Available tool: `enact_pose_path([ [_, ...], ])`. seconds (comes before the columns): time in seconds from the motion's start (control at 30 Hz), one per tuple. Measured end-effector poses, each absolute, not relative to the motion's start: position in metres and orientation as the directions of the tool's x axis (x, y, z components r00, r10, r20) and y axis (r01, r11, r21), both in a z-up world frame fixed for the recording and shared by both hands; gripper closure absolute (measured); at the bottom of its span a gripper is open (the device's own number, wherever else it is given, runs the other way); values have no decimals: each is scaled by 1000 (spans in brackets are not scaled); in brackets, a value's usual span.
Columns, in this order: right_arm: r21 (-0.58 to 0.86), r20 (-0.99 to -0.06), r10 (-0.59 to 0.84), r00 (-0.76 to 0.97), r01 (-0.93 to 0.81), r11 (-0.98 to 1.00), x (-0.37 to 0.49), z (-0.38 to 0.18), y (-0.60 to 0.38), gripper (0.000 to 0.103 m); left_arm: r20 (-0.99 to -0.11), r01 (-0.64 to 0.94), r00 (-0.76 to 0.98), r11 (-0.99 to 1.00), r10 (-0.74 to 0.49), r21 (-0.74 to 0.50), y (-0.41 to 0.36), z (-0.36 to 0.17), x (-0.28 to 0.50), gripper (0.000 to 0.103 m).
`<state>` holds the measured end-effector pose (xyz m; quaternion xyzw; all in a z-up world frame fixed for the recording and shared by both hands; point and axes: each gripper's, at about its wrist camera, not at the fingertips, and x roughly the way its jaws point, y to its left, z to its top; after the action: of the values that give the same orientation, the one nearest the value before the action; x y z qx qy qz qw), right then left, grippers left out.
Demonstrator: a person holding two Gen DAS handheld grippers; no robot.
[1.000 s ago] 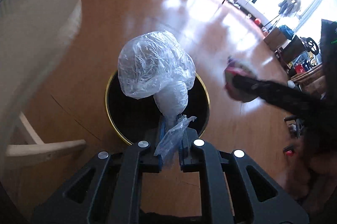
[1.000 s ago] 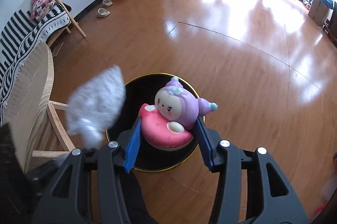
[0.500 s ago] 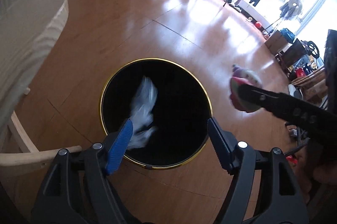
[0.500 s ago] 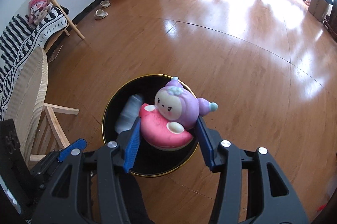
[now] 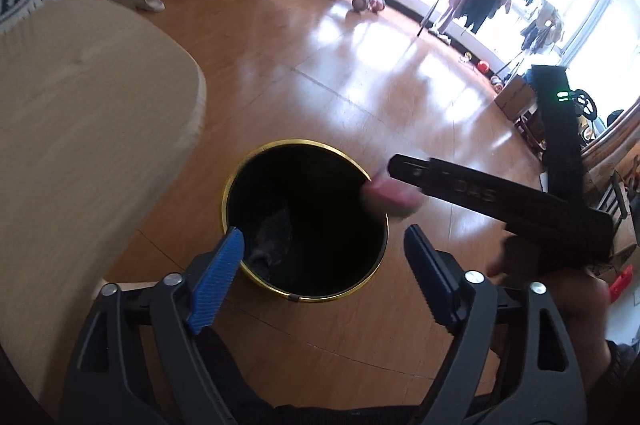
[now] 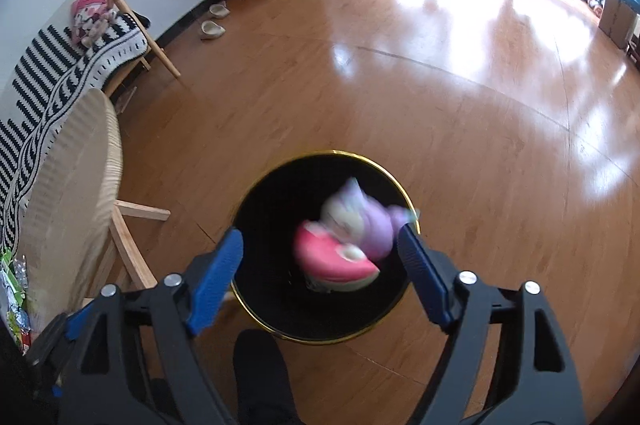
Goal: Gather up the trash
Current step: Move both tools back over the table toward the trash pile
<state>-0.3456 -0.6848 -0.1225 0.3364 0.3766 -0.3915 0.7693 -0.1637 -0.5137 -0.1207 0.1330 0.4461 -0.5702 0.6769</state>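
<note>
Both tongs opening above the black bin, toy dropping in.

Right tongs are seen spreading apart, the blurred pink-and-purple toy loose between them, untouched by the pads, over the mouth of the gold-rimmed bin on the wood floor. Left tongs are also opening, nothing gripped; a crumpled plastic bag is visible deep inside the bin. A pale wooden counter stands just beside the bin.
</note>
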Motion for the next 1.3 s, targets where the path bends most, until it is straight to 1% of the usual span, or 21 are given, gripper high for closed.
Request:
enact_pose_path([
  [0.17, 258, -822, -326, 467, 816, 518, -314, -101, -657, 21, -722, 891, 46, 356, -691, -283, -458, -77, -149, 12],
  [0.27, 266, -802, -301, 517, 759, 595, -278, -81, -624, 20, -712, 867, 153, 439, -685, -237, -408, -56, -127, 12],
  [0.37, 256, -787, -258, 561, 677, 690, -231, -61, -578, 20, -710, 819, 260, 540, -654, -197, -351, -38, -101, 12],
  [0.47, 245, -769, -186, 611, 552, 797, -176, -40, -514, 20, -717, 736, 372, 658, -590, -159, -286, -27, -68, 12],
  [0.57, 227, -753, -125, 646, 433, 872, -133, -27, -452, 19, -727, 622, 455, 768, -514, -154, -216, -19, -33, 11],
  [0.63, 214, -758, -67, 649, 344, 914, -105, -23, -404, 19, -734, 527, 508, 837, -449, -147, -165, -16, -10, 11],
  [0.73, 226, -757, 24, 653, 227, 947, -69, -17, -343, 19, -743, 393, 569, 910, -352, -131, -93, -15, 21, 11],
  [0.87, 210, -766, 68, 639, 149, 966, -32, -16, -293, 19, -751, 203, 626, 974, -210, -103, -7, -19, 60, 11],
  [0.93, 208, -773, 74, 630, 142, 968, -14, -18, -277, 20, -757, 148, 634, 986, -156, -79, 17, -27, 74, 11],
  [1.07, 199, -793, 66, 605, 154, 968, 20, -29, -259, 19, -784, 124, 604, 989, -141, -83, 52, -49, 93, 11],
  [1.17, 202, -819, 73, 569, 168, 965, 36, -47, -254, 20, -792, 154, 592, 985, -153, -75, 59, -64, 100, 11],
  [1.3, 199, -841, 80, 535, 168, 966, 48, -63, -246, 23, -786, 237, 592, 971, -181, -46, 43, -75, 119, 11],
])
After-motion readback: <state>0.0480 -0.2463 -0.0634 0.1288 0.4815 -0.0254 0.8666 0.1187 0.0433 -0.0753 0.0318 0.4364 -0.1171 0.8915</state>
